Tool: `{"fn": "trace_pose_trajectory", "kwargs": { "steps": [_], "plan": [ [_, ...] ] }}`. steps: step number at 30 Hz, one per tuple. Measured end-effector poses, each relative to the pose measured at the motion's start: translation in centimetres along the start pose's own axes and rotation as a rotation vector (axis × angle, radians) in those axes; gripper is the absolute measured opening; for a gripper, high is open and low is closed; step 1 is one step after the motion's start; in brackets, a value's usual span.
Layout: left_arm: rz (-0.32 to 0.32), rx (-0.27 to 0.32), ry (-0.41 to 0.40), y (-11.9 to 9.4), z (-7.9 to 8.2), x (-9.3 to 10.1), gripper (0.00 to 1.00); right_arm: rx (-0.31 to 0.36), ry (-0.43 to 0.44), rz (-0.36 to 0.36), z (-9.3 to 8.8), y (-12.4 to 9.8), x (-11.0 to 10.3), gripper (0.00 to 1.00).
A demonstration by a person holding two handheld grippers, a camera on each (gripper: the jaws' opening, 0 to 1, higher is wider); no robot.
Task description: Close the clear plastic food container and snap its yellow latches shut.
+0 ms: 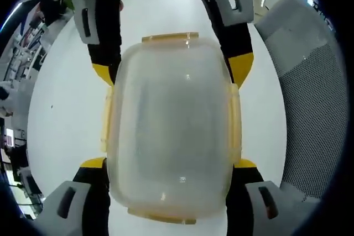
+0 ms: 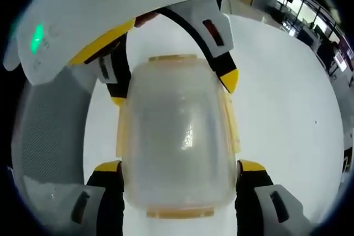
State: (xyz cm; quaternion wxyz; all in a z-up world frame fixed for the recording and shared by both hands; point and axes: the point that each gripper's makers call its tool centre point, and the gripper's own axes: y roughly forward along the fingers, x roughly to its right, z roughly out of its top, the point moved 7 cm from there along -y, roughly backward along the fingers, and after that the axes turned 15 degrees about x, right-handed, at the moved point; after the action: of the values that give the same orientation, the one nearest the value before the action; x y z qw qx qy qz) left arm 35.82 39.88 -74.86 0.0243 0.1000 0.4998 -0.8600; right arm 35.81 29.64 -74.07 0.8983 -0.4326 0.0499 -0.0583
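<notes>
The clear plastic food container (image 1: 171, 131) lies on the white table (image 1: 61, 109) with its lid on, seen from above. Yellow latches show on all sides: the far end (image 1: 168, 37), the near end (image 1: 163, 218) and both long sides (image 1: 237, 122). My left gripper (image 1: 168, 164) rises from below with its yellow-tipped jaws pressed against the container's two long sides. My right gripper (image 1: 171, 70) comes in from the top and clamps the far half the same way. In the right gripper view the container (image 2: 177, 136) sits between my right gripper (image 2: 181, 165) and the left gripper (image 2: 173, 89).
A grey mesh chair back (image 1: 310, 98) stands close beside the table, also seen in the right gripper view as the mesh chair (image 2: 50, 131). Desks and office clutter (image 2: 310, 31) lie beyond the table's far edge.
</notes>
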Motion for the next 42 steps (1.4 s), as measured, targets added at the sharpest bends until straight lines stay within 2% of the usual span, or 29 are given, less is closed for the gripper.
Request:
{"fn": "trace_pose_trajectory", "kwargs": {
  "steps": [6, 17, 28, 37, 42],
  "plan": [
    [-0.009, -0.008, -0.010, 0.1, 0.1, -0.3, 0.88, 0.015, -0.004, -0.004, 0.0, -0.1, 0.1, 0.83],
    [-0.003, 0.014, -0.024, 0.4, 0.1, -1.4, 0.89, 0.025, 0.002, -0.009, 0.0, -0.1, 1.2, 0.83],
    [0.004, 0.026, -0.032, 0.7, 0.2, -2.3, 0.89, 0.005, -0.004, -0.003, 0.0, -0.1, 2.3, 0.83],
    [0.004, 0.032, -0.038, 1.1, 0.1, -3.8, 0.89, -0.004, -0.005, -0.004, 0.1, -0.1, 3.7, 0.84],
    [0.002, 0.034, -0.038, 1.1, 0.0, -4.1, 0.89, 0.006, -0.005, -0.005, 0.0, -0.2, 4.1, 0.84]
  ]
}}
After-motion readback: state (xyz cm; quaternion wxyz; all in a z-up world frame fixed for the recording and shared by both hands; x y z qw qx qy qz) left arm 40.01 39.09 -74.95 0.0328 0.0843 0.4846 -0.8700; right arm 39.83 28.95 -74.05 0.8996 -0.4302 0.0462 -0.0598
